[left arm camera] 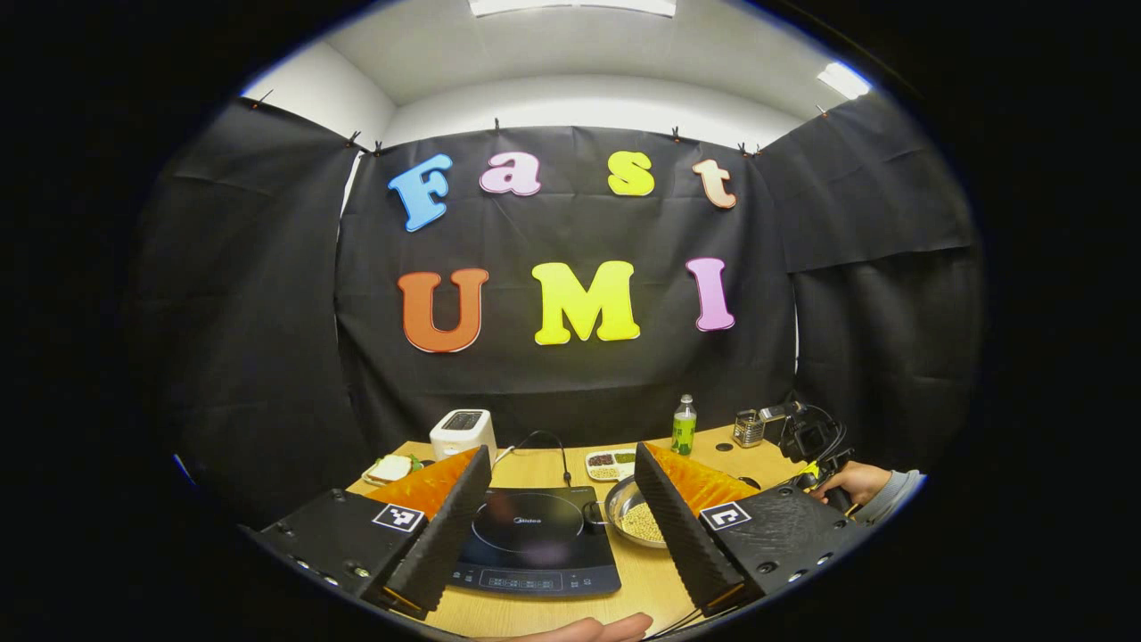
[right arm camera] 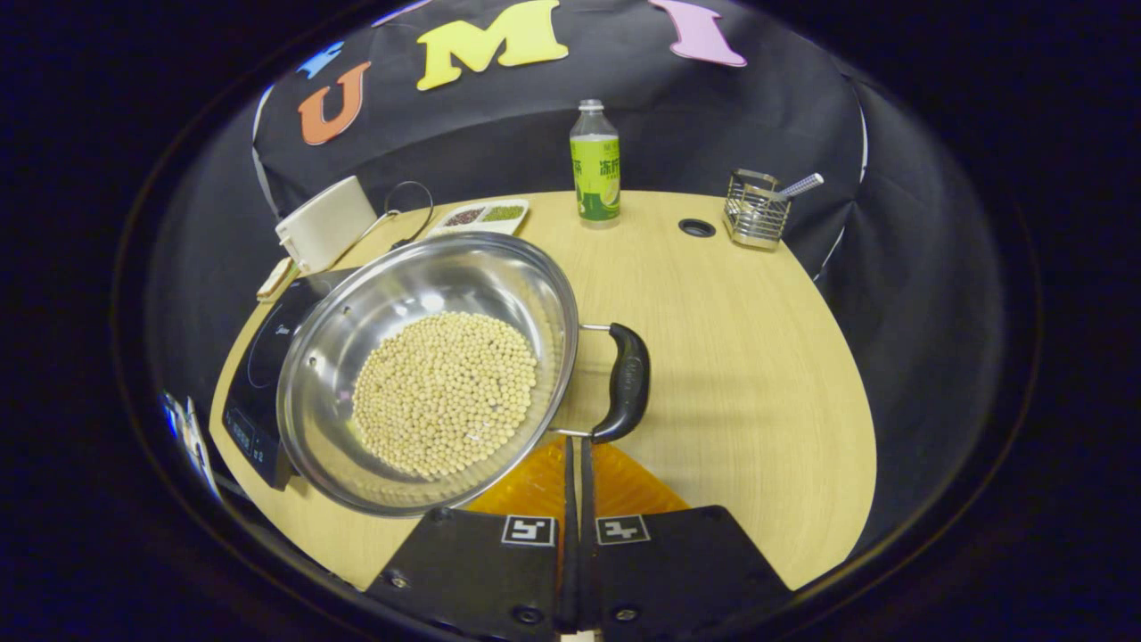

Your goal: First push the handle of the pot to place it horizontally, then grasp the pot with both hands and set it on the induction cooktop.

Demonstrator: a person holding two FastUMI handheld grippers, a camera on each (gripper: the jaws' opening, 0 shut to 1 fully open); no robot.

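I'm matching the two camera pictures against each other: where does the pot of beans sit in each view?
Left gripper view: the pot sits low and right of centre, partly behind the left gripper's right finger.
Right gripper view: it lies left of centre, large, just beyond the right gripper.
Shared landmark: the green-labelled bottle at the table's far edge.

Light wooden table (right arm camera: 758, 374), pot (right arm camera: 428, 374) of beans, induction cooktop (left arm camera: 535, 535), bottle (right arm camera: 595, 160), wire holder (right arm camera: 753, 209), white toaster (left arm camera: 462, 432)
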